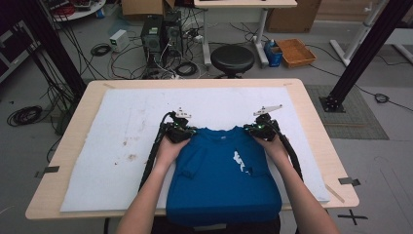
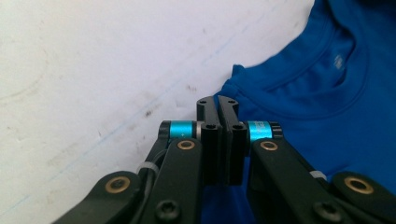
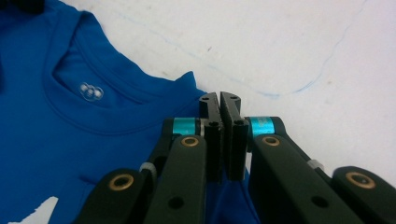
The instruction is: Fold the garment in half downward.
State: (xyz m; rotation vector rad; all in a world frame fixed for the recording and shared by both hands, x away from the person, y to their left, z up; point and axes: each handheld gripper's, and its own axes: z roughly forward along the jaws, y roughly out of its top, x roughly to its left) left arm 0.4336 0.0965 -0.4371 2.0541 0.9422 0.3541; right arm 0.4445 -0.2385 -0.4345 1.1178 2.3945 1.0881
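A blue T-shirt [image 1: 219,175] with a small white print lies on the white mat [image 1: 122,122], collar toward the far side and its sides folded in. My left gripper [image 1: 181,130] sits at the shirt's left shoulder corner. In the left gripper view its jaws [image 2: 217,102] are pressed together on the edge of the blue T-shirt [image 2: 317,93]. At the opposite shoulder corner is my right gripper [image 1: 260,129]. The right gripper view shows those jaws [image 3: 220,98] shut on the hem of the blue T-shirt [image 3: 70,140] beside the collar.
The mat covers most of a wooden table [image 1: 311,141] and has brown stains [image 1: 131,157] at its left. Beyond the far edge stand a black stool [image 1: 232,59], computer towers [image 1: 160,31] with cables, and a cardboard tray [image 1: 295,52].
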